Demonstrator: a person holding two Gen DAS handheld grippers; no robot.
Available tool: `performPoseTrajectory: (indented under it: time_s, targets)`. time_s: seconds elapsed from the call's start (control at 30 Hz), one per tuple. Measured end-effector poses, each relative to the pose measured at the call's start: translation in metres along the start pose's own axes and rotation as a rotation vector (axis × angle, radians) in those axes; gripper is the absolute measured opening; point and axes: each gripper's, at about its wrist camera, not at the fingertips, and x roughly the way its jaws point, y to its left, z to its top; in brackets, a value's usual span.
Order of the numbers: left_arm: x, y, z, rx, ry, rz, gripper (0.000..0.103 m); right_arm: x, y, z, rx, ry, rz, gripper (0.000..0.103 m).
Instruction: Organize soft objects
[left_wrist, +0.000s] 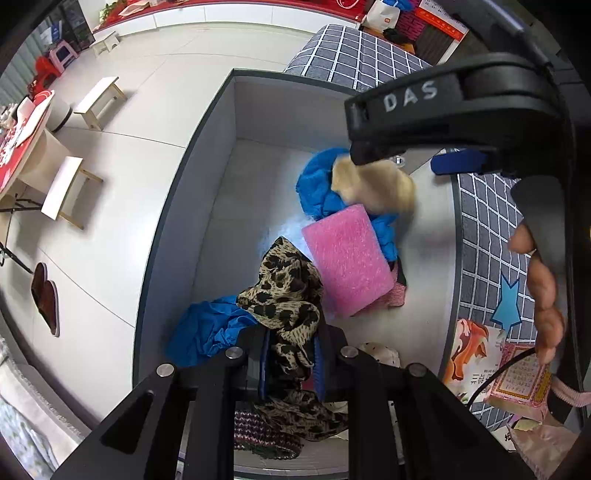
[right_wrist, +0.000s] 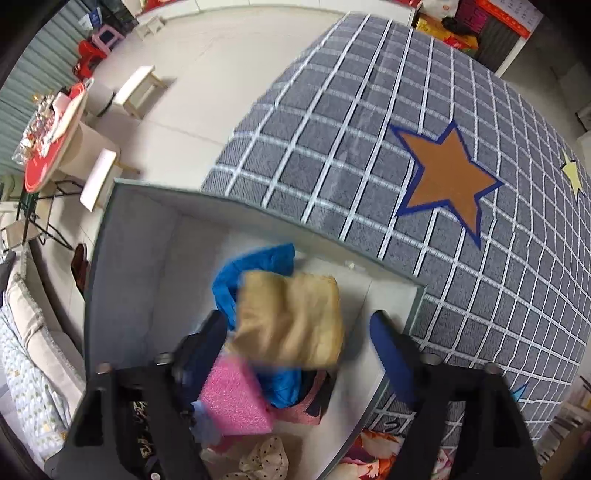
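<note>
Tan cloth (right_wrist: 291, 319) between open hand-held gripper (right_wrist: 299, 332) fingers

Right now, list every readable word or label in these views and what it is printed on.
"DAS": white letters on the black body of the right tool.
Picture book on the checked rug: printed characters, too distorted to read.
Pink packet: print too small.
Red wall posters: blurred.

Left gripper (left_wrist: 291, 363), bottom centre: fingers closed. Right gripper (right_wrist: 299, 332), bottom centre: fingers spread wide; possibly grasping nothing, view blurred.
</note>
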Motion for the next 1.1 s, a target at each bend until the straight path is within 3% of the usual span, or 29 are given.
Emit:
performPoseTrajectory:
  time_s: [0.23,0.4,0.7,0.87,0.93,0.97,1.1]
  targets:
    - [0.001,-0.001,0.001,0.002,0.003,0.0,0.024,-0.006,-0.004,0.0,0.013,0.0,0.022,0.081]
    - [0.0,-0.002,0.002,-0.005,-0.008,-0.002,0.053,-0.01,-0.01,-0.001,0.035,-0.001,0.039,0.081]
    - [-0.002,-0.007,0.001,-0.007,-0.006,-0.011,0.077,-0.02,-0.016,-0.006,0.06,-0.012,0.068,0.081]
    - [-0.004,-0.008,-0.002,-0.017,0.001,-0.025,0.078,-0.034,-0.021,-0.012,0.113,-0.04,0.075,0.081]
    - [-0.004,-0.009,-0.002,-0.016,-0.002,-0.008,0.078,-0.04,-0.025,-0.015,0.147,-0.057,0.078,0.091]
    - [-0.005,-0.009,-0.002,-0.018,-0.006,-0.003,0.078,-0.043,-0.029,-0.016,0.178,-0.068,0.087,0.103]
    - [-0.015,-0.011,-0.006,-0.03,-0.058,0.038,0.079,-0.053,-0.041,-0.02,0.272,-0.093,0.165,0.103]
